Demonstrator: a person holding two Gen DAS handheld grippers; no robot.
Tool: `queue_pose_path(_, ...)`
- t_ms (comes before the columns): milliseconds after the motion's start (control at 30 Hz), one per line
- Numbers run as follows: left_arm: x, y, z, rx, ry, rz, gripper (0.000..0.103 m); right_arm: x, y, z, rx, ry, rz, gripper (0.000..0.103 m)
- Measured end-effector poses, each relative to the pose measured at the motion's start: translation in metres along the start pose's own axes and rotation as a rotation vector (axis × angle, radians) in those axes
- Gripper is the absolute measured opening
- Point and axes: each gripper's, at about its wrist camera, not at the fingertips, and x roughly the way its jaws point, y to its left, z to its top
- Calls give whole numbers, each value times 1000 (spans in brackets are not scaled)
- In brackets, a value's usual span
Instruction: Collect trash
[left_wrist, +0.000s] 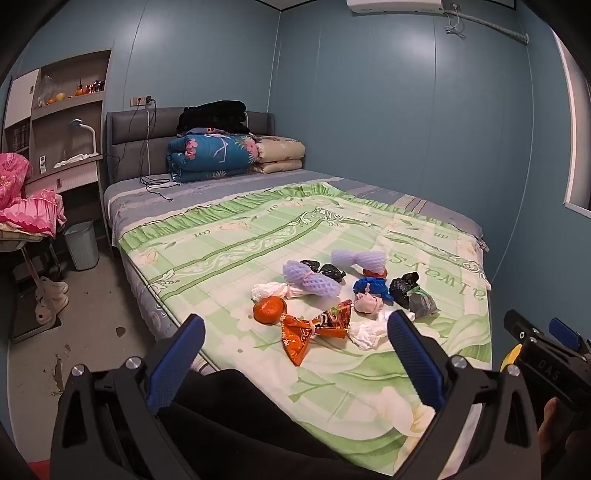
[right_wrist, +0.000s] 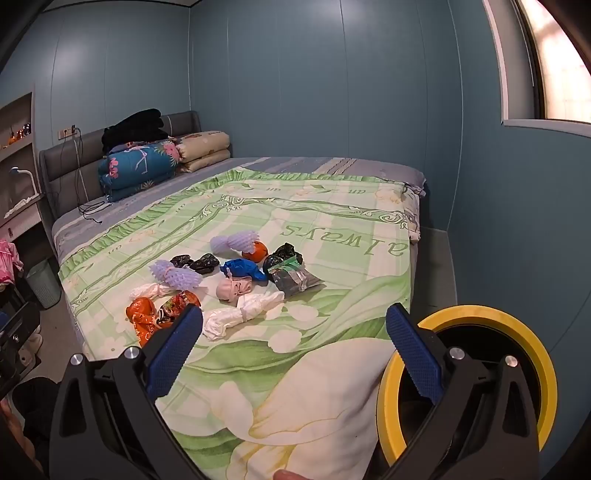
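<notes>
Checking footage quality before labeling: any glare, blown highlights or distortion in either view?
Left wrist view: soft glare patches on the wall, fisheye bending the window frame, dark corners. Right wrist view: the window is blown out, walls curve; the trash stays sharp.

knotted wrappers, foam nets and crumpled bags (left_wrist: 332, 295) in a loose cluster on the green floral bedspread (left_wrist: 229, 243)
</notes>
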Motion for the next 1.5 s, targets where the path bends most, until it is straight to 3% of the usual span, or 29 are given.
queue_pose_path(1500,1,1,-5,8,11,2,96,0,-3,-1,10,0,-1,95)
